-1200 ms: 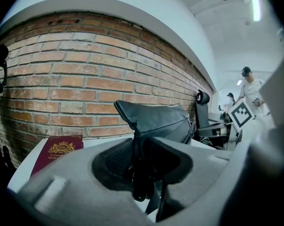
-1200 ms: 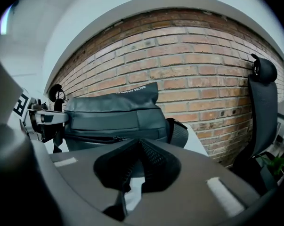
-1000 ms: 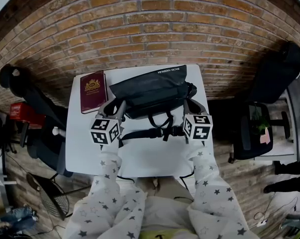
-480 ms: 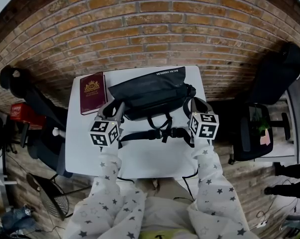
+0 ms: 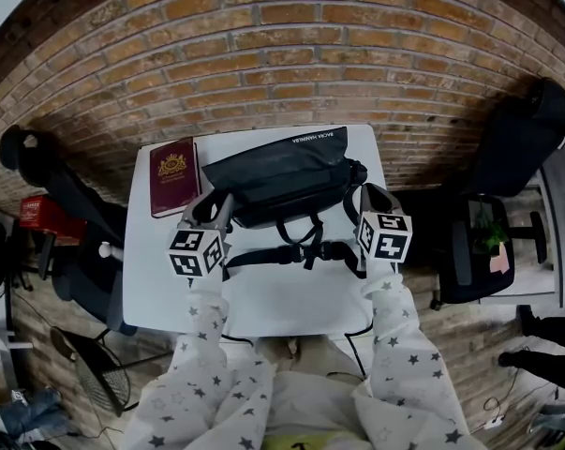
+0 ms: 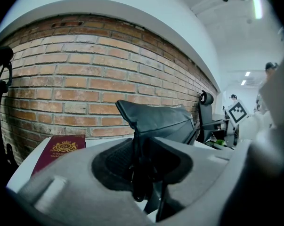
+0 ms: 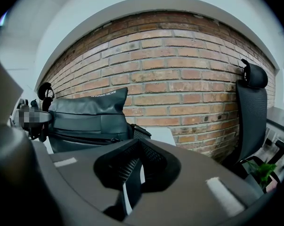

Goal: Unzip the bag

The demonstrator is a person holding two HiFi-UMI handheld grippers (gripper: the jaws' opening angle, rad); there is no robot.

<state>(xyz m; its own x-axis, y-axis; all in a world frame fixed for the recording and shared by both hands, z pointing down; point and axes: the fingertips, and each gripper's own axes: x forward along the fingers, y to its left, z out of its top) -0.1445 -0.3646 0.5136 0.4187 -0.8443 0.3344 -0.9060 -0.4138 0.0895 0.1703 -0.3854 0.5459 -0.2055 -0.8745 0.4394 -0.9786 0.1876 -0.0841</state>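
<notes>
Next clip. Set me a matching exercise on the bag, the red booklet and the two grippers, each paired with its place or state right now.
Things:
1. bag
2. booklet
3. left gripper
4. right gripper

Places or states:
A. jaws together, nothing between them
B. lies flat near the far left corner of the table
C. clamped on black bag fabric
D. sits mid-table towards the far edge

Pairs: 1-D, 2-B, 3-C, 4-A
</notes>
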